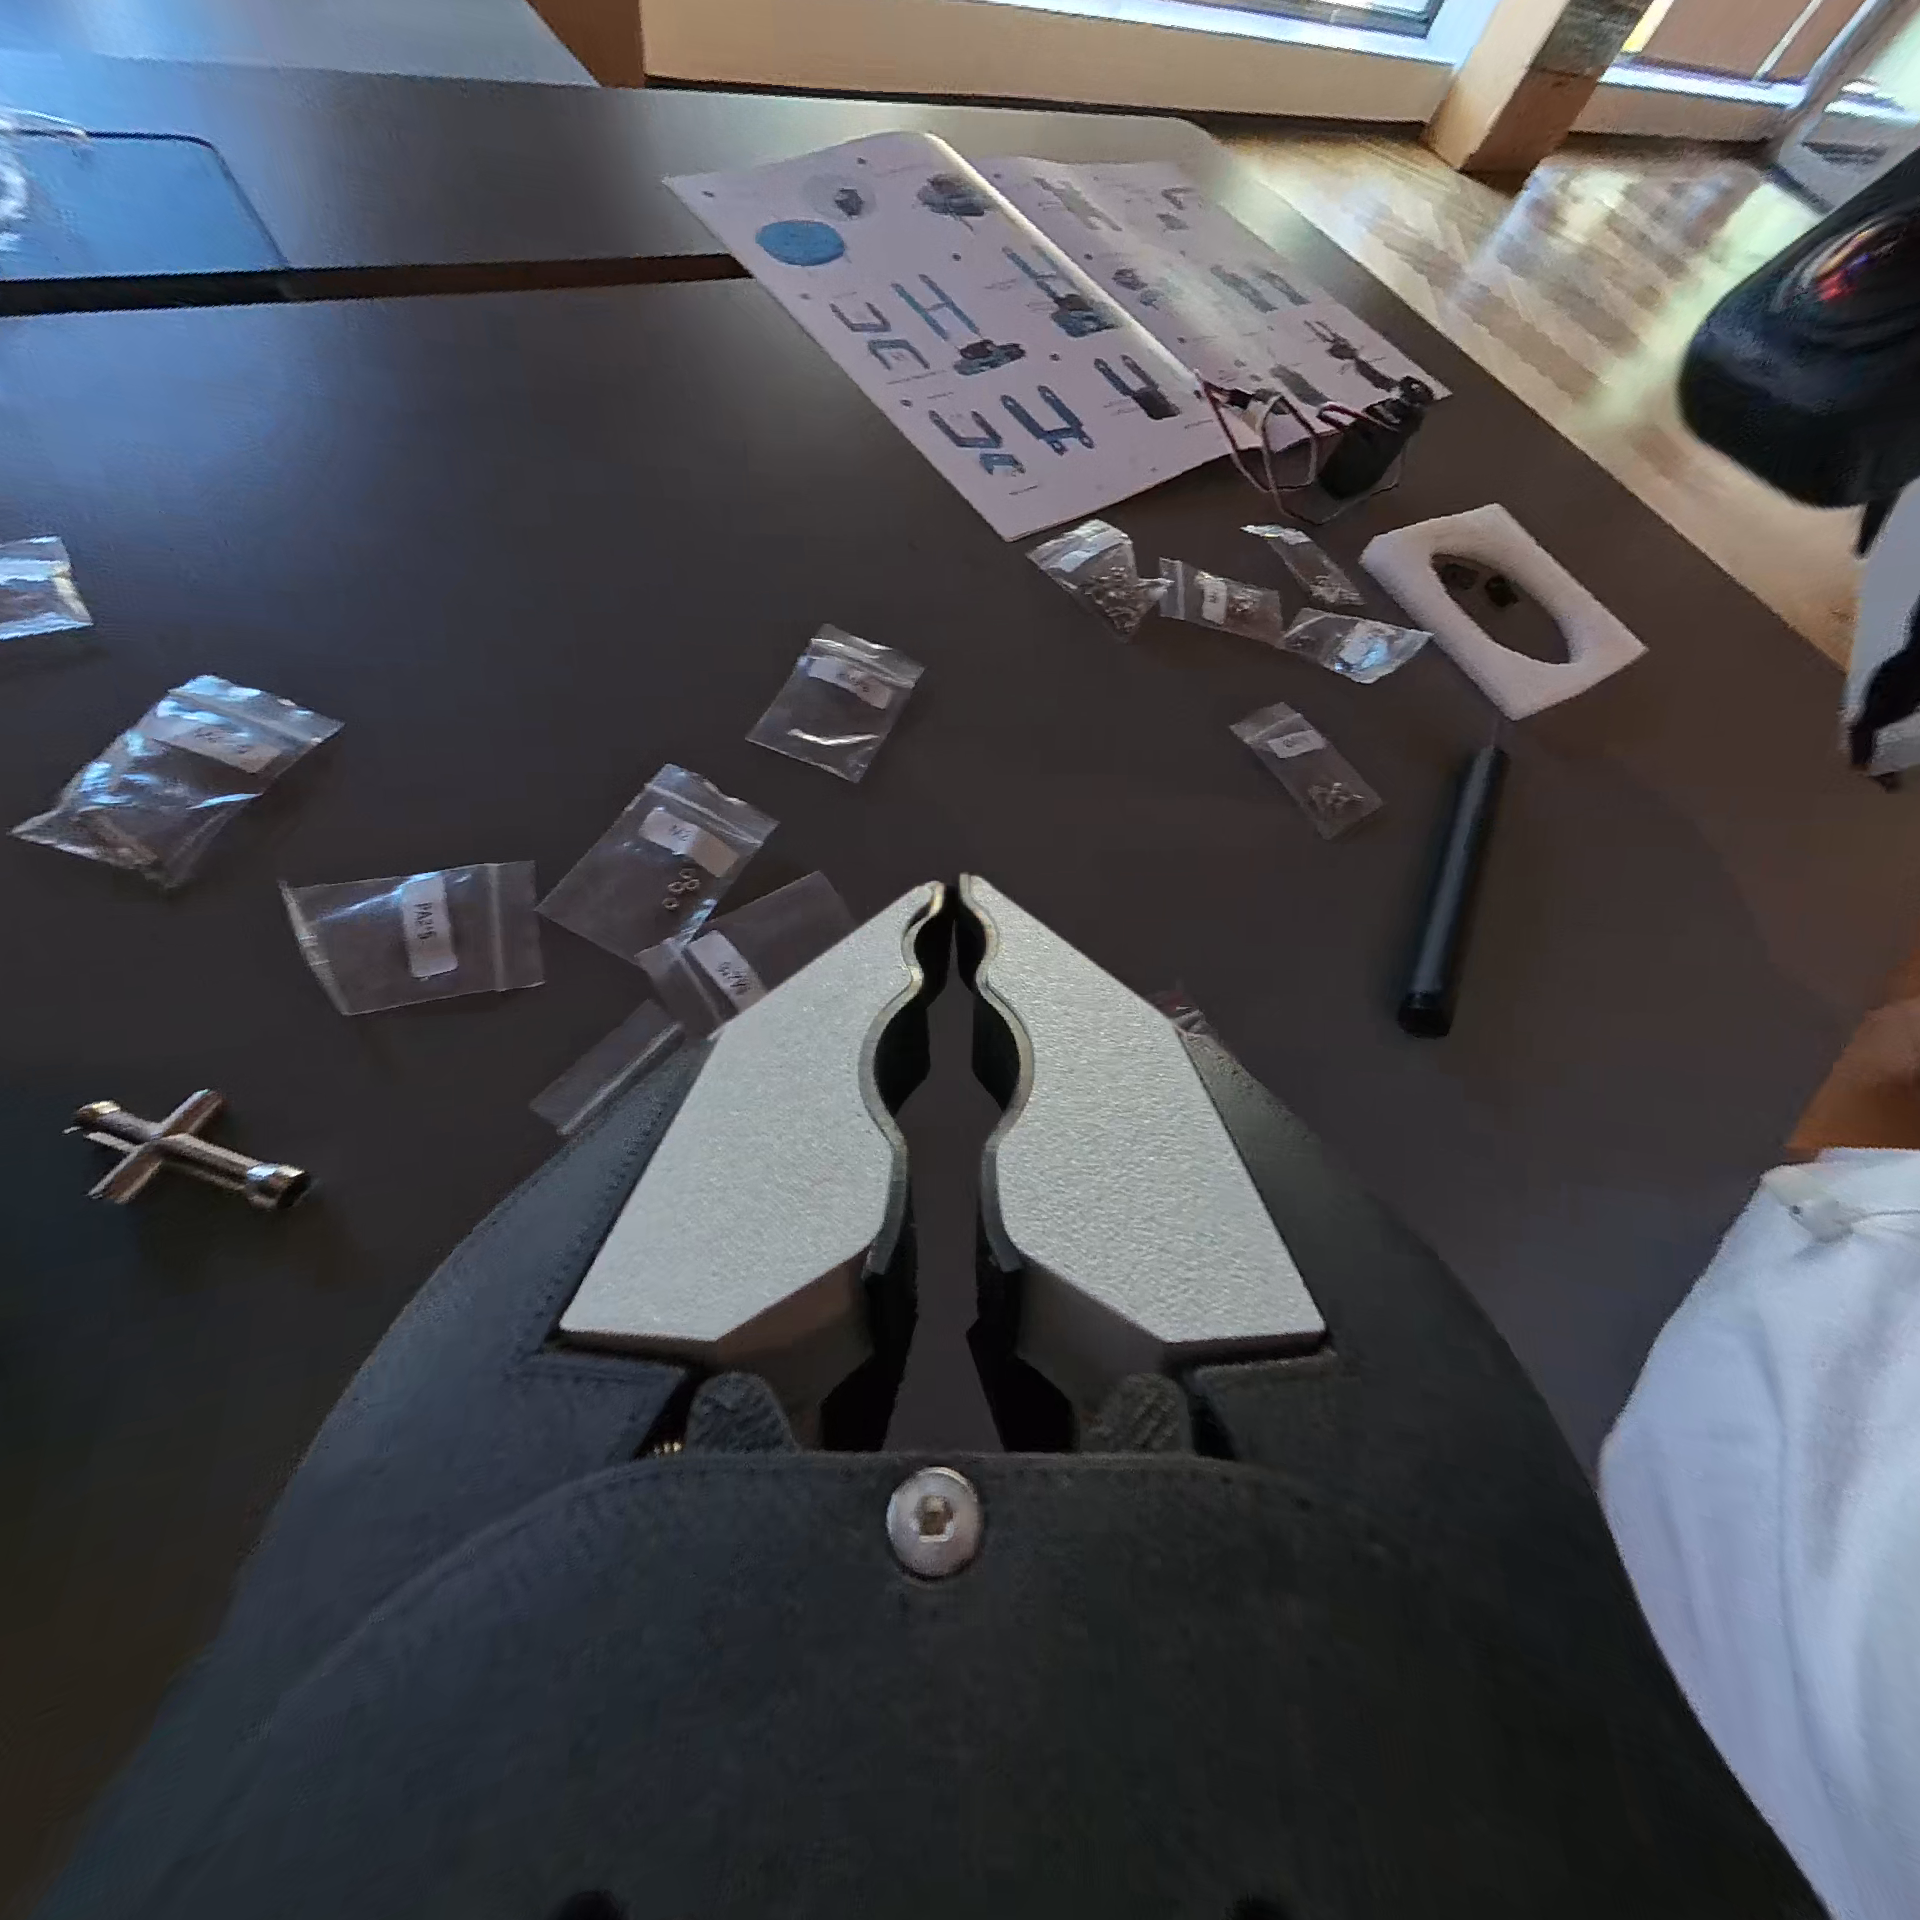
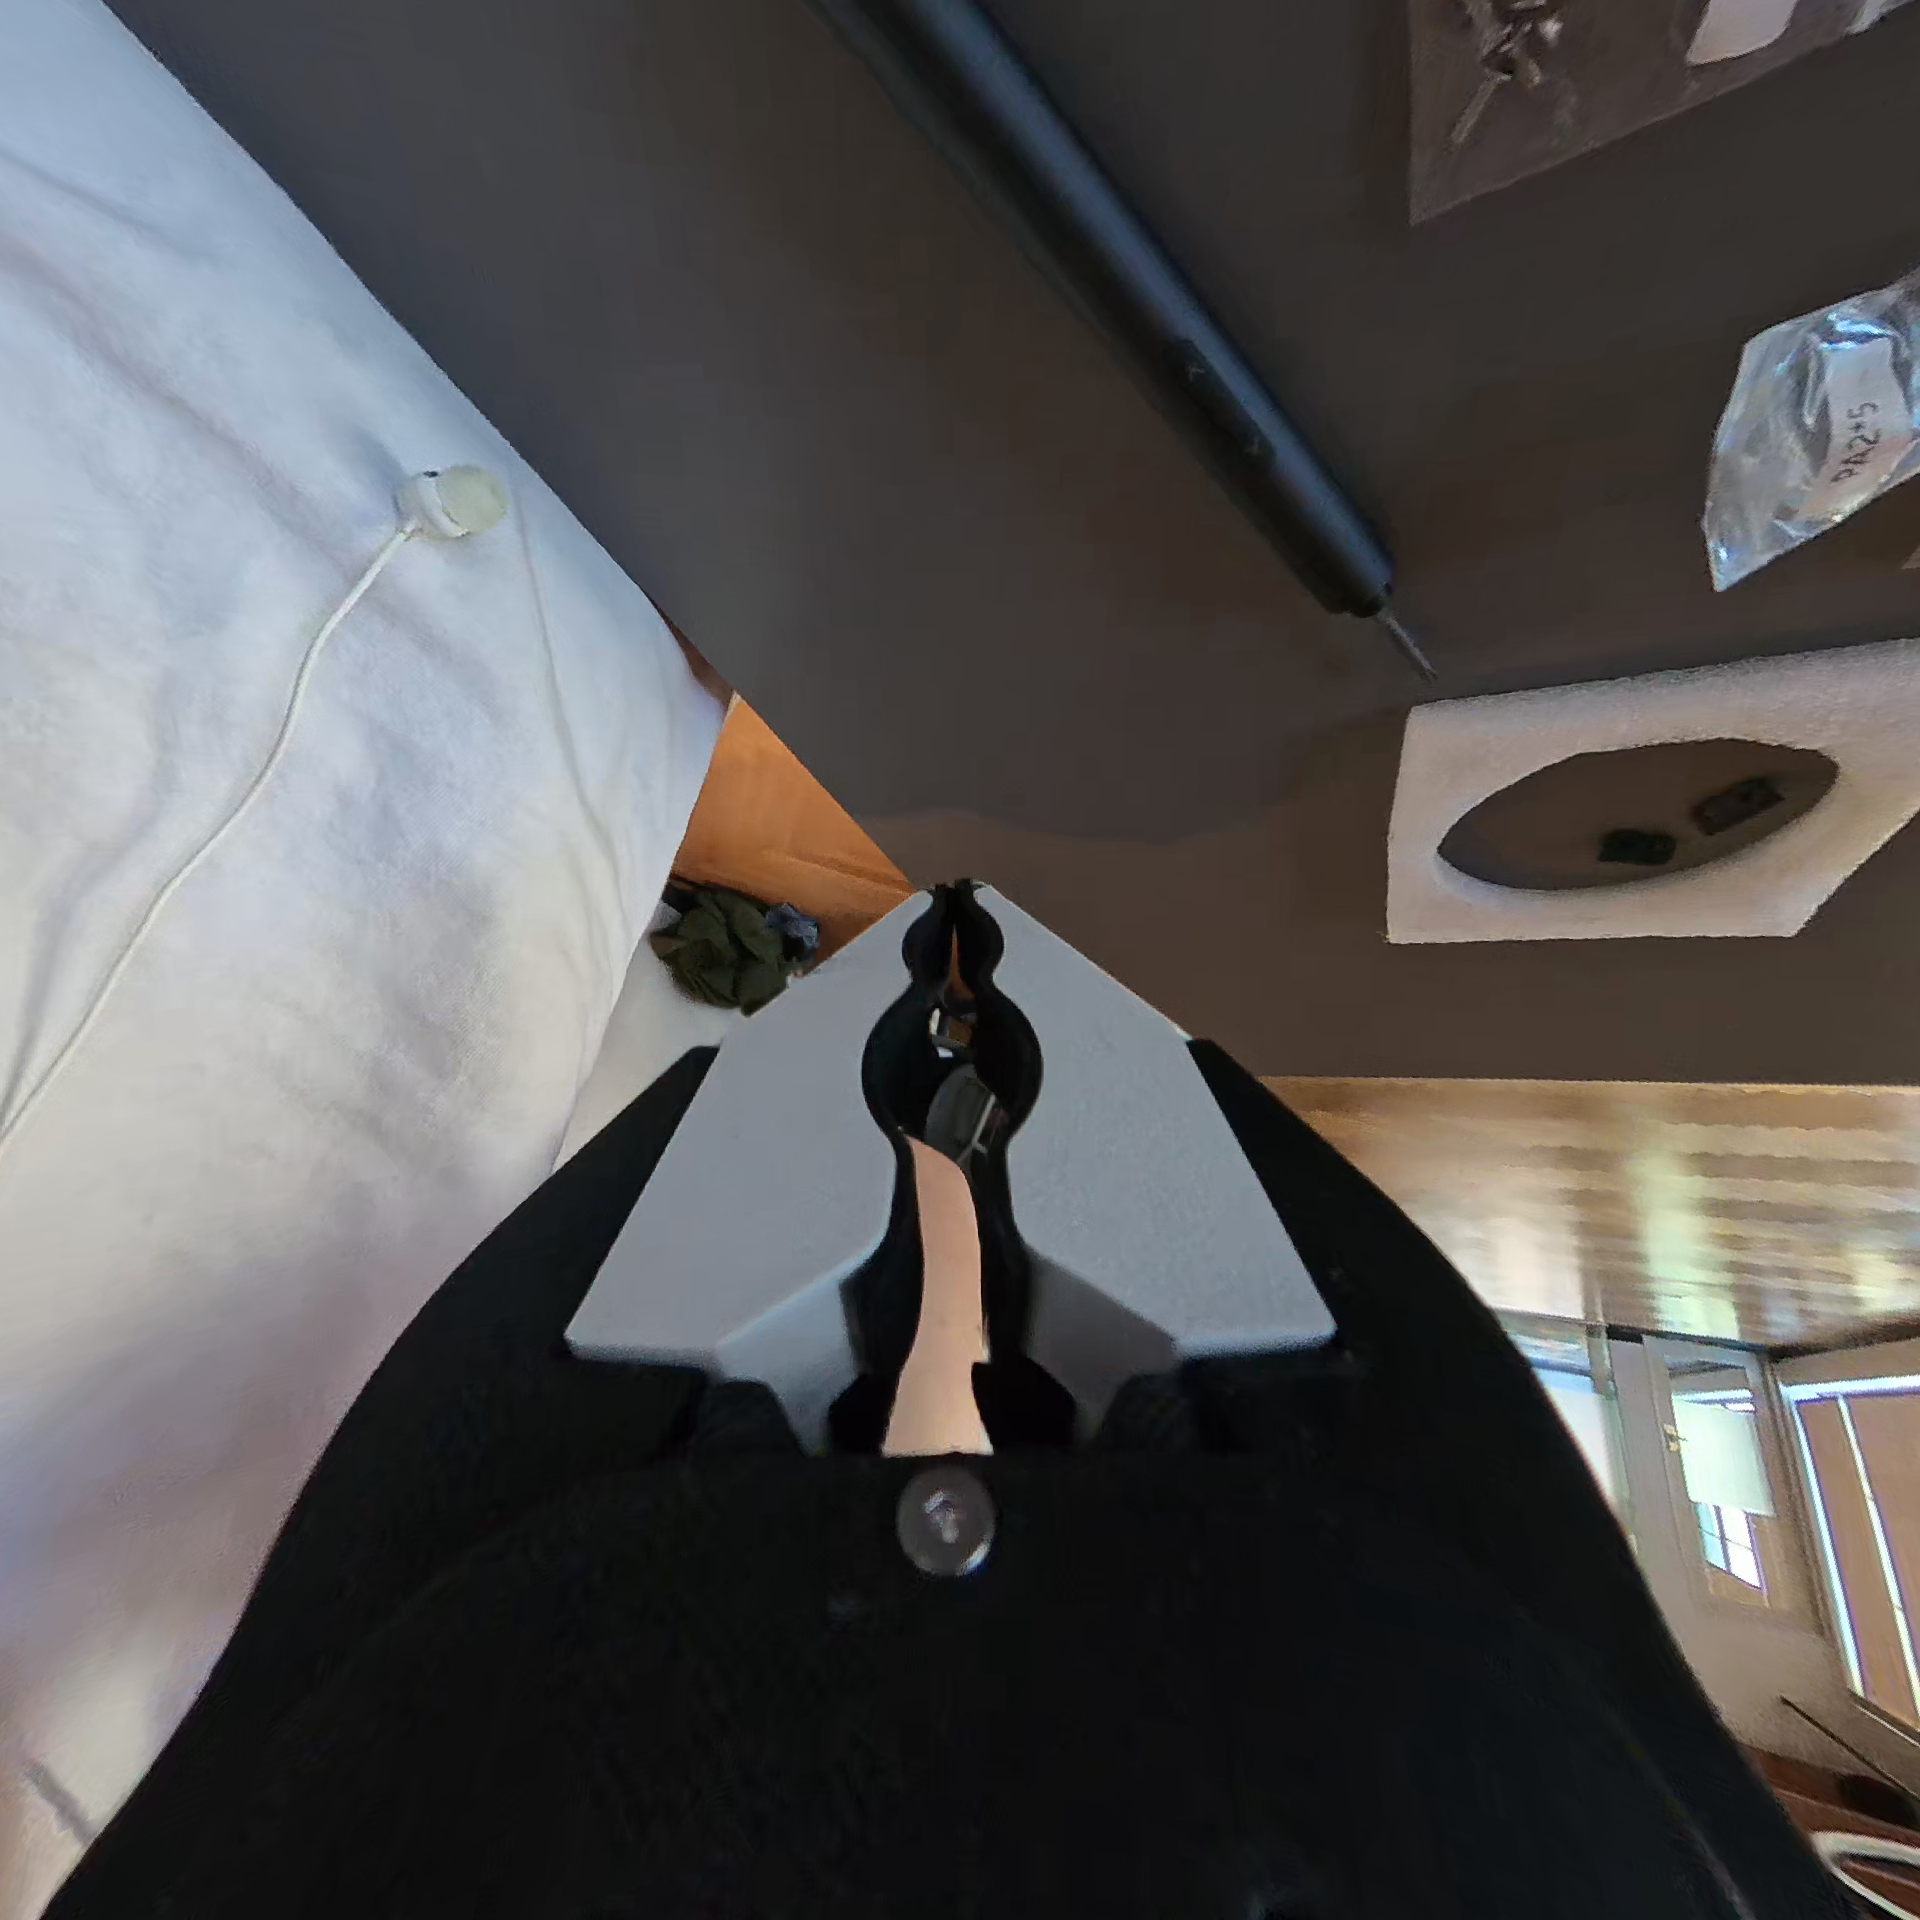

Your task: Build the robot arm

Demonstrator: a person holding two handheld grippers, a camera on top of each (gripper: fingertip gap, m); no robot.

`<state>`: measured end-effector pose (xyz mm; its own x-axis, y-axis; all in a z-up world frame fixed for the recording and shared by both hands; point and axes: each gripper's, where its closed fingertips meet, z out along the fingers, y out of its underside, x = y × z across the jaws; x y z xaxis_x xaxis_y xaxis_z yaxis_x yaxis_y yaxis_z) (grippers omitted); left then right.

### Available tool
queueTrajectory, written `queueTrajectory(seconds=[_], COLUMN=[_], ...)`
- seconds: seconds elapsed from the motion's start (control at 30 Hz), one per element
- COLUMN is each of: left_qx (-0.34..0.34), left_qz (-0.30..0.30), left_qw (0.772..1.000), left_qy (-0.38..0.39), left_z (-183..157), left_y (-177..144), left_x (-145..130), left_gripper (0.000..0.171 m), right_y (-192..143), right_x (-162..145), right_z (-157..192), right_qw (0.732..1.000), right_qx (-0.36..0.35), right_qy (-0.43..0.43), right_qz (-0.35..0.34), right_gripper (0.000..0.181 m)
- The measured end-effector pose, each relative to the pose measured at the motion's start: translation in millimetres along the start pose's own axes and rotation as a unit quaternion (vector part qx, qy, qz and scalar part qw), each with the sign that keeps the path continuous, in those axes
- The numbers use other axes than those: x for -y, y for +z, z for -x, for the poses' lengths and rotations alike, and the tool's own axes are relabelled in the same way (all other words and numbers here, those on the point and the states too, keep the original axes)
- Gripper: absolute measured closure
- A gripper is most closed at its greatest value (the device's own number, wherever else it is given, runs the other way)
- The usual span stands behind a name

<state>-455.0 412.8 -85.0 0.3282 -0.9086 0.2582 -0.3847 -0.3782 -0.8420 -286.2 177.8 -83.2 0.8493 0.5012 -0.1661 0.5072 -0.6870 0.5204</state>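
My left gripper [image 1: 954,889] is shut and empty, held low over the dark table [image 1: 520,499]. Its tips point at several small clear plastic bags of hardware; the nearest bag [image 1: 727,961] lies just left of the tips. A black pen-shaped screwdriver [image 1: 1449,883] lies to the right. My right gripper [image 2: 958,891] is shut with nothing seen between its tips. It is tilted by the table's edge, near the screwdriver [image 2: 1132,301] and a white foam frame [image 2: 1621,800]. A person's white shirt [image 2: 260,727] is at its left.
An open instruction booklet [image 1: 1039,312] lies at the far side, with a small black wired part [image 1: 1351,447] on its corner. The foam frame [image 1: 1501,608] holds two small black pieces. A metal cross wrench [image 1: 187,1148] lies at the left. Wooden floor [image 1: 1558,229] lies beyond the table. The grippers' ends are close to 30 centimetres from one another. The screwdriver [image 2: 1132,301] is closer to my right gripper, around 10 centimetres from its tips; the left tips are 25 centimetres off.
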Motion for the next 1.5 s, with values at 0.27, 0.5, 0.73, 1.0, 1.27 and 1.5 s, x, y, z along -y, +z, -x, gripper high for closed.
queueTrajectory(seconds=[0.27, 0.5, 0.73, 1.0, 1.27, 1.5], left_qx=[-0.096, -0.118, -0.152, -0.21, -0.233, -0.258], left_qz=[0.048, 0.08, 0.031, 0.043, 0.049, 0.041], left_qw=[0.993, 0.985, 0.985, 0.972, 0.96, 0.955], left_qy=[0.047, 0.099, 0.08, 0.097, 0.145, 0.14], left_z=[-48, -72, -83, -114, -121, -122], left_y=[9, 15, 34, 113, 153, 157], left_x=[-42, -76, -46, 4, 19, 14], left_gripper=[0.164, 0.145, 0.15, 0.152, 0.153, 0.157], right_y=[21, 25, -23, 10, 11, 19], right_x=[34, 56, 7, 44, 66, 76], right_z=[-15, -67, -164, -146, -143, -142], right_qw=[0.995, 0.915, 0.71, 0.716, 0.697, 0.72], right_qx=[0.036, 0.106, -0.111, -0.151, -0.291, -0.304], right_qy=[-0.015, 0.072, 0.131, -0.047, -0.159, -0.189], right_qz=[-0.092, -0.382, -0.683, -0.68, -0.636, -0.595], right_gripper=[0.181, 0.181, 0.156, 0.099, 0.145, 0.169])
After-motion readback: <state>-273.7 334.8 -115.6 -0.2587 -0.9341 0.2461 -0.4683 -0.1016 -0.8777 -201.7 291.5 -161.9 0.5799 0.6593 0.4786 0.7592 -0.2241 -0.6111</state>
